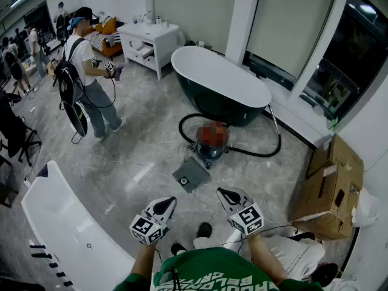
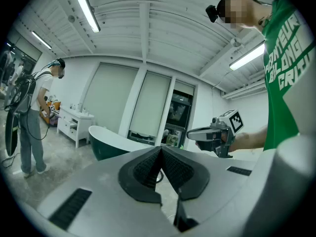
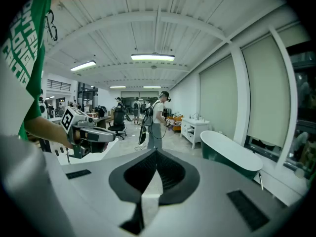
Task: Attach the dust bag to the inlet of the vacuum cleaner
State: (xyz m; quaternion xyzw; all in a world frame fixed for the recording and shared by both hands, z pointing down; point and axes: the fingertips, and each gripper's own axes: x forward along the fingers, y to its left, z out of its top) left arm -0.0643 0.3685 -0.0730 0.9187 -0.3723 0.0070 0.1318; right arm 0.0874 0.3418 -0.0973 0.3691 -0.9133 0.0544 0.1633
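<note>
1. Pale marble floor (image 1: 139,156) is spread through a showroom, and a dark green bathtub (image 1: 221,83) is set at 12 o'clock.
2. A vacuum cleaner (image 1: 209,150) is stood on the floor just before the tub, with its black hose (image 1: 267,153) looped around it.
3. A flat grey dust bag (image 1: 191,174) is laid on the floor at 7 o'clock of the vacuum cleaner, just beside it and well apart from both grippers.
4. The left gripper (image 1: 166,205) and right gripper (image 1: 226,194) are held side by side at 6 o'clock; both pairs of jaws are pressed together, with nothing gripped.
5. A cardboard box (image 1: 330,187) is seen at 3 o'clock, and a person (image 1: 85,71) at 10 o'clock.
</note>
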